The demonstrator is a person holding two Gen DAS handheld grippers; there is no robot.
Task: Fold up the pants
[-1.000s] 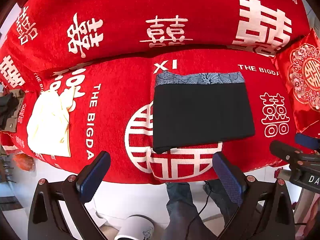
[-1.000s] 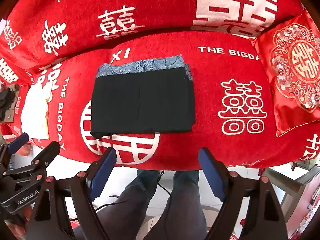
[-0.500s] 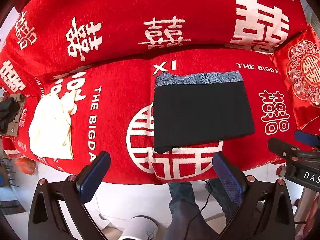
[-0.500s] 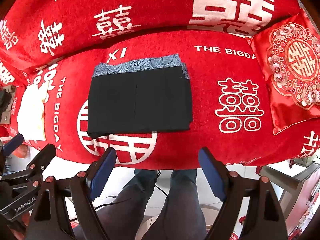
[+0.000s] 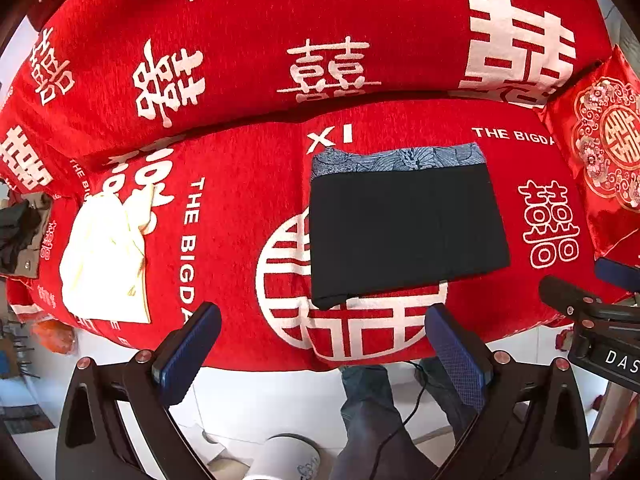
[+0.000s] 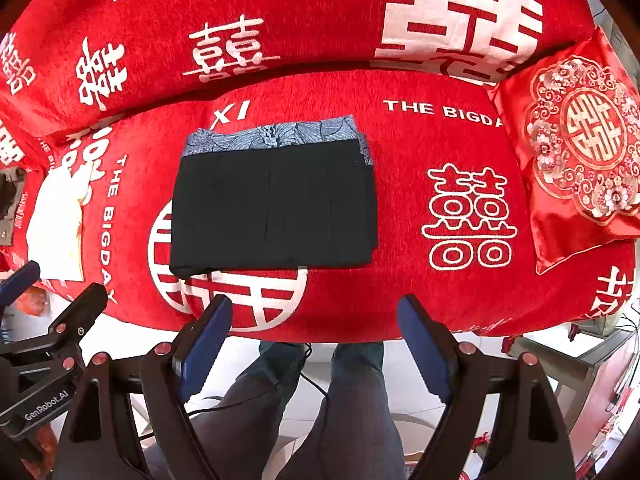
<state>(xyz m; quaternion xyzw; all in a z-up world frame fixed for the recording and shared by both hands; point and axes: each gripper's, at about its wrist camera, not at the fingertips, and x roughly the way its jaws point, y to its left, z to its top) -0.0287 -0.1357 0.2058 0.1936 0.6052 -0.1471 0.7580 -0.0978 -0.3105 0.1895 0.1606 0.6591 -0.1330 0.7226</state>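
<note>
The black pants (image 5: pixel 404 228) lie folded into a flat rectangle on the red sofa seat (image 5: pixel 240 216), with a blue-grey patterned band along the far edge. They also show in the right wrist view (image 6: pixel 274 208). My left gripper (image 5: pixel 320 344) is open and empty, held off the sofa's front edge, near the pants' front left corner. My right gripper (image 6: pixel 314 340) is open and empty, off the front edge, in front of the pants' right half. Neither touches the cloth.
A cream folded garment (image 5: pixel 104 256) lies at the seat's left end. A red embroidered cushion (image 6: pixel 576 144) leans at the right end. The sofa back (image 5: pixel 280 40) rises behind. The person's legs (image 6: pixel 300 408) and a white cup (image 5: pixel 288 460) are below on the floor.
Both grippers have drifted slightly back and down from the sofa; the pants have not moved and both grippers stay open.
</note>
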